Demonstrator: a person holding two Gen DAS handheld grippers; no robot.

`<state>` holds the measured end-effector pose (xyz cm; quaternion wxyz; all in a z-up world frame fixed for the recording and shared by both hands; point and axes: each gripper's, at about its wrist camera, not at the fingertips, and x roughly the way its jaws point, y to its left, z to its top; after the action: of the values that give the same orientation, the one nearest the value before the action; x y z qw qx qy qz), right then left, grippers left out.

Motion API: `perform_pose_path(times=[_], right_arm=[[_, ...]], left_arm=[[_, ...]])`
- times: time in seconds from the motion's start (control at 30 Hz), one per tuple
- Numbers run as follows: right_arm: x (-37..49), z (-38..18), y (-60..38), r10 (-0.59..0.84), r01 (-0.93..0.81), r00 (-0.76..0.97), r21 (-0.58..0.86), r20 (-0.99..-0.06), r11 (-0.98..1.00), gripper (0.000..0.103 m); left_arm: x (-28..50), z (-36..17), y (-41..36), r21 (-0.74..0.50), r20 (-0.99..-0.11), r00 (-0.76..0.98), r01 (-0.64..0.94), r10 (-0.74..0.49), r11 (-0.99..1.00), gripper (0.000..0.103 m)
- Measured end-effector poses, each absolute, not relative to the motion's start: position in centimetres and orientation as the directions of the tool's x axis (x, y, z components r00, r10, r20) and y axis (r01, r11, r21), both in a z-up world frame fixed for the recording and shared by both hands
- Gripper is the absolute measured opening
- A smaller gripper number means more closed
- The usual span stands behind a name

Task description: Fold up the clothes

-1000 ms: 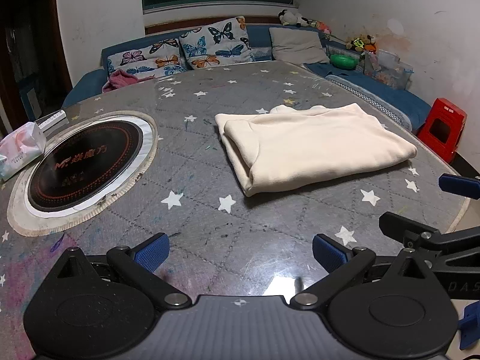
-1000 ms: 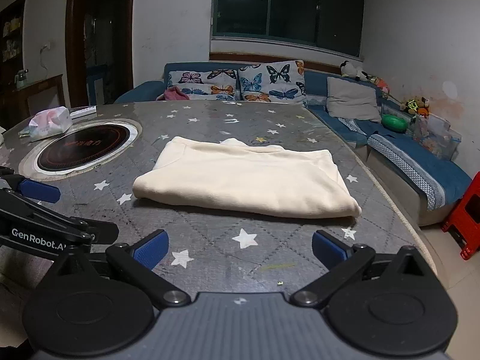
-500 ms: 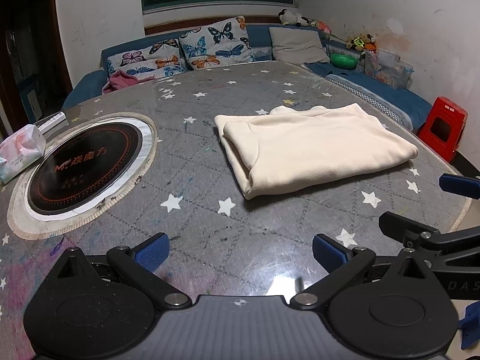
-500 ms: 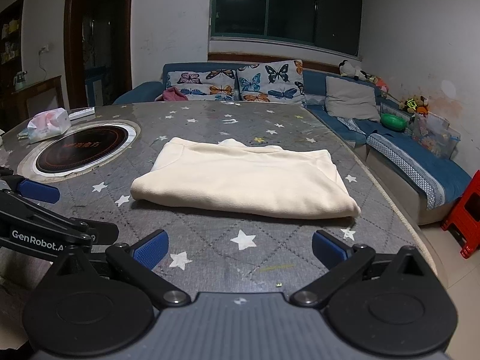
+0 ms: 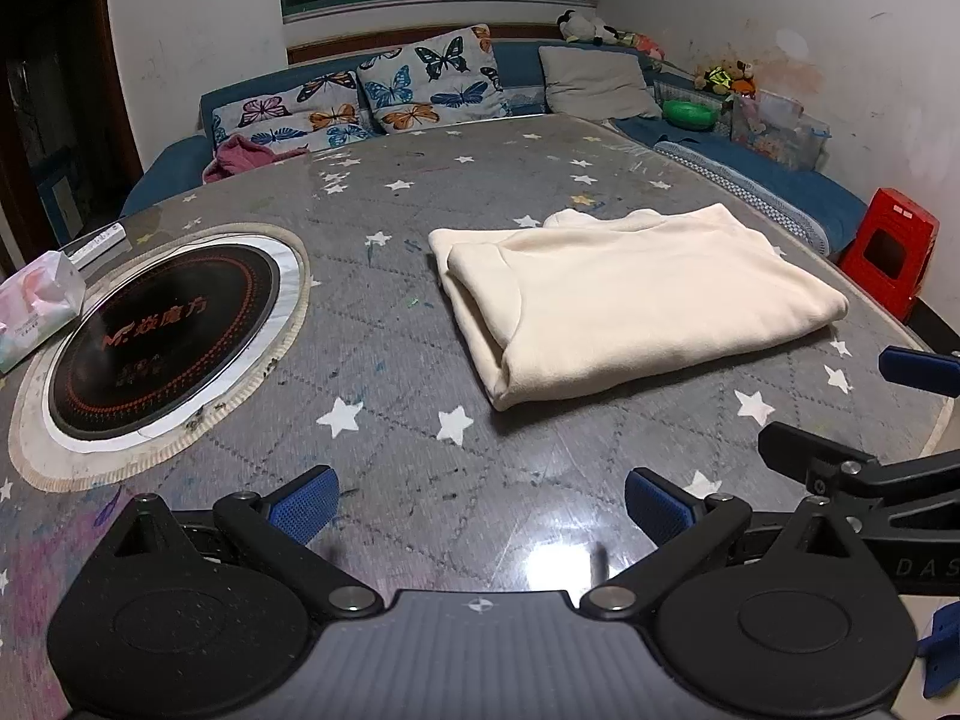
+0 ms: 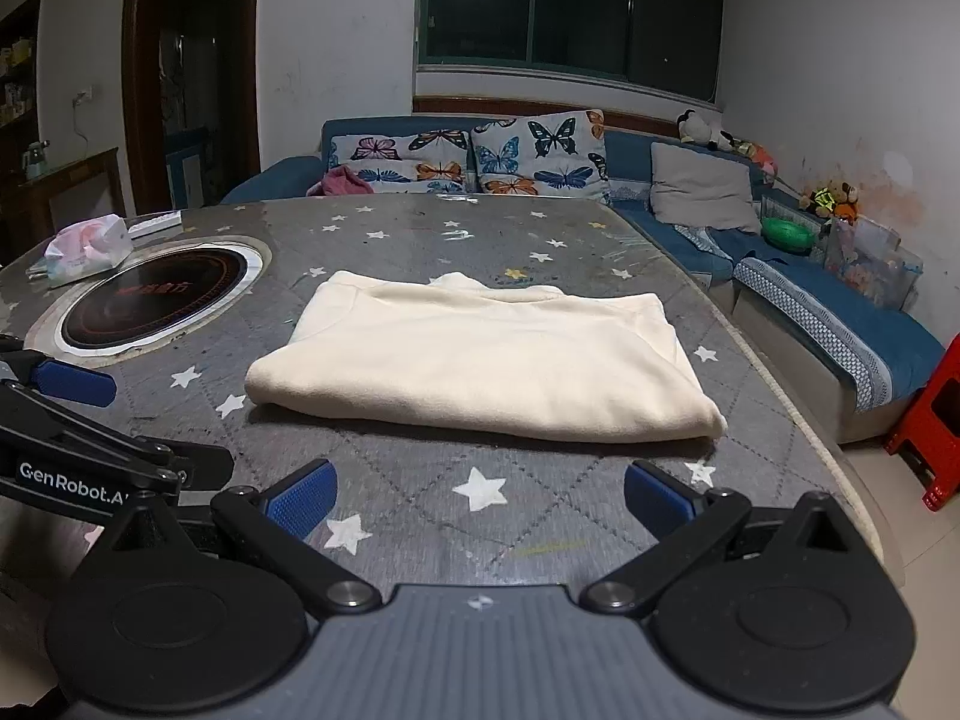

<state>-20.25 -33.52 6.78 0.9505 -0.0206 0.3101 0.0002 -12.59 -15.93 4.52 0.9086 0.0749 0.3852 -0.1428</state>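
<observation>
A: Garment position?
B: The cream garment [image 6: 480, 360] is seen folded into a flat bundle on the star-printed table [image 6: 420, 516], right of the round black cooktop [image 5: 162, 330].

A: Grippers?
B: The left gripper [image 5: 480, 498] and right gripper [image 6: 477, 495] are held at the near table edge, well short of the cloth, fingers spread wide, nothing gripped. A tissue pack [image 6: 90, 246] is noted far left.
</observation>
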Motion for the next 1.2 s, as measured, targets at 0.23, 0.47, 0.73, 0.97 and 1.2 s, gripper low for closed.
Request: perform_pose_path(times=[0.23, 0.47, 0.73, 0.97, 1.2], right_arm=[[-19.6, 6.7, -33.7, -0.015, -0.012, 0.801, -0.041, -0.598, 0.999, 0.103], [-19.0, 6.6, -33.7, -0.016, -0.011, 0.796, -0.042, -0.606, 0.999, 0.103], [-18.5, 6.7, -33.8, -0.017, -0.011, 0.793, -0.042, -0.609, 0.999, 0.103], [-18.0, 6.7, -33.9, -0.017, -0.012, 0.789, -0.044, -0.614, 0.999, 0.103], [-17.3, 6.7, -33.9, -0.017, -0.014, 0.784, -0.044, -0.621, 0.999, 0.103]], left_arm=[[-11.9, 4.5, -16.0, 0.026, -0.726, 0.657, 0.319, -0.202, 0.947, 0.103], [-11.3, 4.4, -16.2, 0.028, -0.73, 0.654, 0.322, -0.201, 0.946, 0.103], [-10.7, 4.5, -16.4, 0.033, -0.73, 0.654, 0.327, -0.201, 0.944, 0.103], [-10.2, 4.5, -16.5, 0.035, -0.731, 0.652, 0.329, -0.2, 0.944, 0.103], [-9.6, 4.4, -16.6, 0.037, -0.734, 0.65, 0.329, -0.198, 0.943, 0.103]])
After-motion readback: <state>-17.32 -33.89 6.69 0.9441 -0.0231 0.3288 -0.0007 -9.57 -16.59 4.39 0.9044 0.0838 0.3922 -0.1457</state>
